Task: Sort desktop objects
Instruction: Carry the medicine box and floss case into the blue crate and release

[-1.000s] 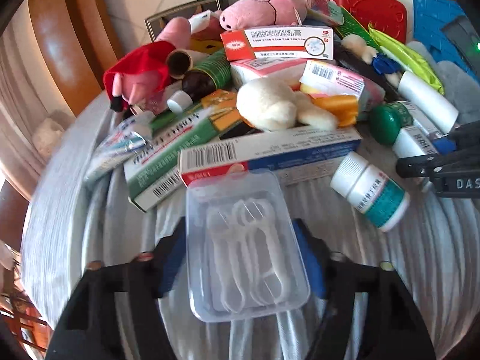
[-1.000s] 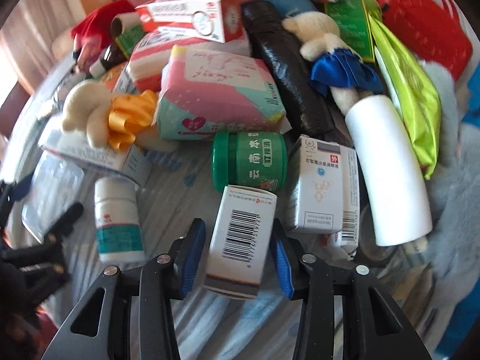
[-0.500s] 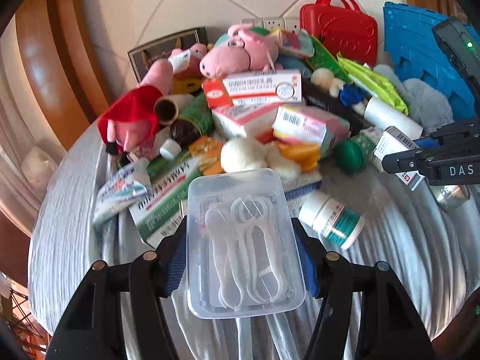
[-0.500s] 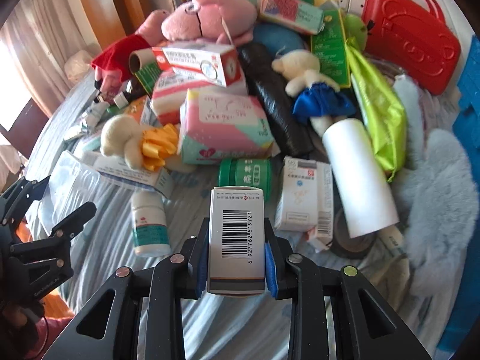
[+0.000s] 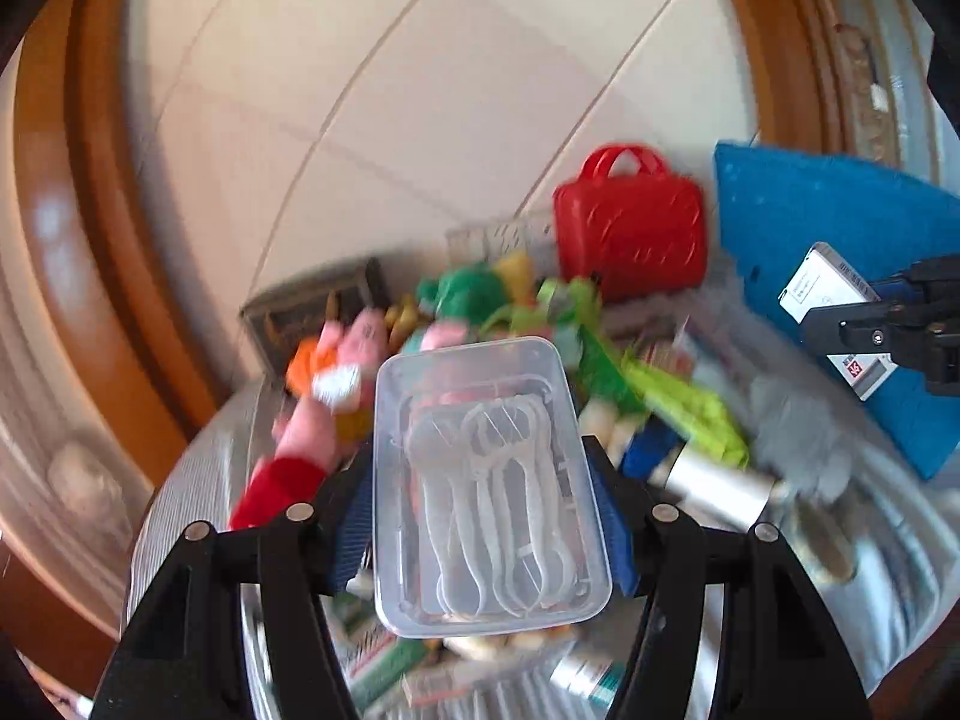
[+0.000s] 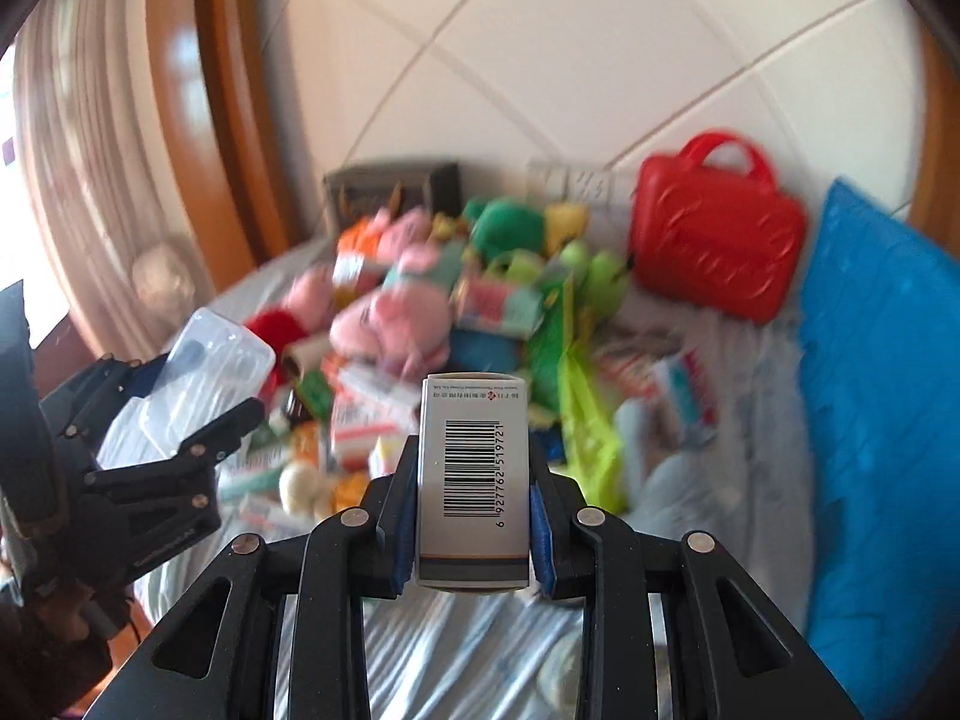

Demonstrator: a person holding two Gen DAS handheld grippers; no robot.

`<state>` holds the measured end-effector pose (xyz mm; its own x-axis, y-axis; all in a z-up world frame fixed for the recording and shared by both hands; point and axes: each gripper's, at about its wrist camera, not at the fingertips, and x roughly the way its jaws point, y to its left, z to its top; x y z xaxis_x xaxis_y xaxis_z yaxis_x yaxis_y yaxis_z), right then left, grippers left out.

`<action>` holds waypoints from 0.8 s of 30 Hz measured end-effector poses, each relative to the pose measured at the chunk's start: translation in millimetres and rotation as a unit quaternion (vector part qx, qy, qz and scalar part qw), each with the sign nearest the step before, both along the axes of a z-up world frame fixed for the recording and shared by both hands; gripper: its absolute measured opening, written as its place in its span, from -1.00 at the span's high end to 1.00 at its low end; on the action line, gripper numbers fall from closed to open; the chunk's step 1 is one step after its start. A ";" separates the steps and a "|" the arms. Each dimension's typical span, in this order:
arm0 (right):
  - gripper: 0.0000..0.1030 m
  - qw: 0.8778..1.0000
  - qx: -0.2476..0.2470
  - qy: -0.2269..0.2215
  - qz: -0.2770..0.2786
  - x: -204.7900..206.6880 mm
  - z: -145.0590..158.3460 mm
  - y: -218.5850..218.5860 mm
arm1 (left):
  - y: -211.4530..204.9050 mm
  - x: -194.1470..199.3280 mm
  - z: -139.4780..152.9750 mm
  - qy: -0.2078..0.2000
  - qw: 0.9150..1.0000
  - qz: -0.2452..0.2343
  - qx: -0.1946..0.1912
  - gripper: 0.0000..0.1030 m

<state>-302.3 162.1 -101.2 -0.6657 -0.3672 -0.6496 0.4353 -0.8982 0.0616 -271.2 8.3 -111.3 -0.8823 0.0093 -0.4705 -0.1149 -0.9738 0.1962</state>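
My left gripper [image 5: 483,516] is shut on a clear plastic box of white floss picks [image 5: 480,408], held up above the cluttered table. From the right wrist view, this gripper [image 6: 198,420] and its clear box [image 6: 210,360] appear at the left. My right gripper [image 6: 474,480] is shut on a white and grey medicine box with a barcode [image 6: 474,426], also lifted off the table. The left wrist view shows that gripper [image 5: 870,324] at the right edge with the medicine box [image 5: 822,288] in its pads.
Below lies a blurred pile of pink plush toys [image 6: 390,324], cartons, tubes and a lime green packet [image 6: 582,420] on a grey striped cloth [image 6: 468,648]. A red toy case [image 6: 714,234] stands against the tiled wall. A blue mat [image 6: 888,396] leans at the right.
The right gripper closed on the barcode box and lifted it. The left gripper rose too with the clear box. Both views now tilt up toward the wall, with the pile lower and blurred.
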 end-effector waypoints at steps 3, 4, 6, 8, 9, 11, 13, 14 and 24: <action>0.43 0.998 -0.029 0.049 -0.036 9.9 46.9 32.6 | 31.4 -9.5 41.5 0.042 0.998 -0.043 -0.003 -0.19; 0.43 0.995 -0.033 0.074 -0.052 16.7 65.6 47.3 | 44.3 -12.3 53.3 0.052 0.997 -0.057 -0.004 -0.19; 0.43 0.991 -0.033 0.108 -0.077 26.7 91.6 70.7 | 73.6 -18.5 74.5 0.062 0.994 -0.085 -0.004 -0.19; 0.43 0.984 -0.035 0.137 -0.107 38.0 119.1 102.1 | 109.0 -21.6 94.0 0.075 0.990 -0.119 -0.004 -0.19; 0.43 0.981 -0.037 0.150 -0.121 43.3 130.4 117.0 | 129.8 -22.4 103.2 0.083 0.987 -0.136 -0.005 -0.19; 0.43 0.971 -0.043 0.176 -0.153 58.4 153.5 155.1 | 175.3 -23.3 120.3 0.096 0.980 -0.172 -0.003 -0.19; 0.43 0.963 -0.046 0.192 -0.182 71.6 169.9 192.9 | 214.7 -24.3 134.5 0.098 0.974 -0.204 0.009 -0.19; 0.43 0.960 -0.048 0.196 -0.194 77.0 175.6 210.0 | 234.9 -24.0 141.4 0.099 0.971 -0.219 0.013 -0.20; 0.43 0.939 -0.039 0.172 -0.295 85.9 179.1 362.9 | 408.4 -29.3 162.8 0.070 0.945 -0.318 0.012 -0.20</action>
<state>-216.3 525.0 77.8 -0.9338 0.0942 -0.3451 -0.1306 -0.9879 0.0837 -300.5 416.7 51.5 -0.7478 0.5692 -0.3417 -0.6539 -0.7204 0.2310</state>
